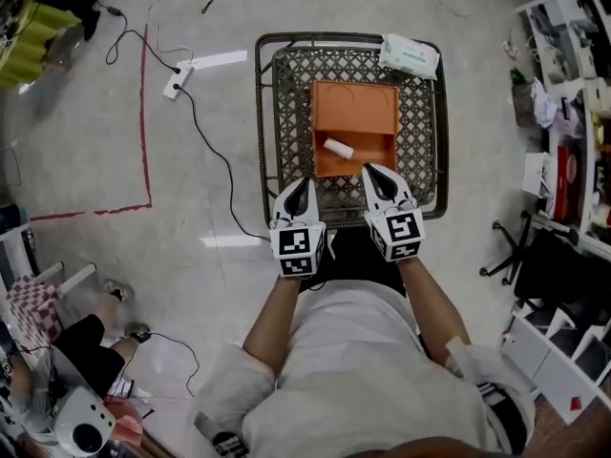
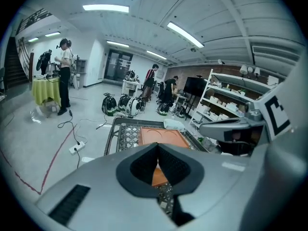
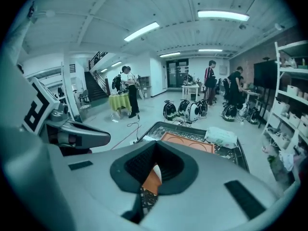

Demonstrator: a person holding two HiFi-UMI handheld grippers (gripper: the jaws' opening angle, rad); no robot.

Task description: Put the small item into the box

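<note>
An orange box [image 1: 355, 103] lies on a black wire-mesh table [image 1: 260, 113]. The small item, a white cylinder [image 1: 338, 148], rests inside the box near its front edge. My left gripper [image 1: 304, 183] hovers over the table's near edge, left of the box, with its jaws together and nothing in them. My right gripper [image 1: 368, 170] hangs just right of the cylinder at the box's front right corner, shut and empty. In the left gripper view the left gripper [image 2: 157, 147] points at the box [image 2: 163, 136]. The right gripper [image 3: 155, 146] likewise faces the box [image 3: 187, 142] in its own view.
A white packet [image 1: 409, 55] sits on the table's far right corner. A power strip [image 1: 175, 82] with cables and a red tape line [image 1: 145, 113] lie on the floor at left. Shelves [image 1: 573, 84] and a chair base [image 1: 516, 246] stand at right. People stand far behind the table.
</note>
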